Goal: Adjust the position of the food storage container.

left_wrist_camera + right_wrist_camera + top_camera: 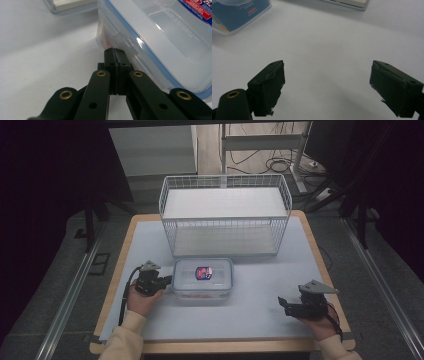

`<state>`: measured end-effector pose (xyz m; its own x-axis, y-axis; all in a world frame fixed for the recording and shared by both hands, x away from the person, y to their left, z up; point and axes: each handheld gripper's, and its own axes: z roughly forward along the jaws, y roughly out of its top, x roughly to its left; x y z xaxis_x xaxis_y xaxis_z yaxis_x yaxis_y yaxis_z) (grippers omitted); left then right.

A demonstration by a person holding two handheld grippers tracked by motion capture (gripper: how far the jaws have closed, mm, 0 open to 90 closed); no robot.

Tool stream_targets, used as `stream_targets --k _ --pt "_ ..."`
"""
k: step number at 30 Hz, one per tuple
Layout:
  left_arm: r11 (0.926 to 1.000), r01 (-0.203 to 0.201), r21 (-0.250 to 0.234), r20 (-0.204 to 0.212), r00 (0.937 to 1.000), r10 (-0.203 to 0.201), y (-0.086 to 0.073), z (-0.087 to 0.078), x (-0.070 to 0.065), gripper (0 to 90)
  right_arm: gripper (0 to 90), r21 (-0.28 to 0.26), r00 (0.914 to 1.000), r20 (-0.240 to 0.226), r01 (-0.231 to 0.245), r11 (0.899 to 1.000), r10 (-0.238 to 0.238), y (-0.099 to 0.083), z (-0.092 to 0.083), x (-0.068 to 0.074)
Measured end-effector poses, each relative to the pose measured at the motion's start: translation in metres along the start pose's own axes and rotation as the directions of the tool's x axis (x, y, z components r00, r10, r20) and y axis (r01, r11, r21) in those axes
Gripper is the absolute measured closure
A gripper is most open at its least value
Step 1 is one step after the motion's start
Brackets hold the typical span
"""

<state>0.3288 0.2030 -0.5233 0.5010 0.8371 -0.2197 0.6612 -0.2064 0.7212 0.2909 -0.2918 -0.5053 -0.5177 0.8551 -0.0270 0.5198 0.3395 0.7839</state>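
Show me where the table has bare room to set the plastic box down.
The widest bare patch lies between the plastic box and the right hand-held gripper, down to the near table edge. Bare strips run either side of the wire basket. It is tight between box and basket, and at the box's left side, where the shut left hand-held gripper sits.

The clear plastic container (202, 279) had a blue-rimmed lid and a red, white and blue label (203, 272), the wire basket (225, 215) was white, and both grippers (168, 281) (283, 304) were black.
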Motion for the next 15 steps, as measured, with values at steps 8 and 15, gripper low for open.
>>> stream_targets --k 8,15 --pt "0.9998 -0.02 0.002 0.022 0.9996 0.019 0.011 0.016 -0.018 89.7 12.7 0.002 1.0 -0.001 0.002 1.0 -0.002 0.0 0.001 0.001" --pt "0.9988 -0.049 0.003 0.02 0.9986 0.049 0.016 0.025 -0.032 89.7 12.7 0.0 1.0 0.0 -0.005 1.0 0.005 0.0 0.0 -0.001"
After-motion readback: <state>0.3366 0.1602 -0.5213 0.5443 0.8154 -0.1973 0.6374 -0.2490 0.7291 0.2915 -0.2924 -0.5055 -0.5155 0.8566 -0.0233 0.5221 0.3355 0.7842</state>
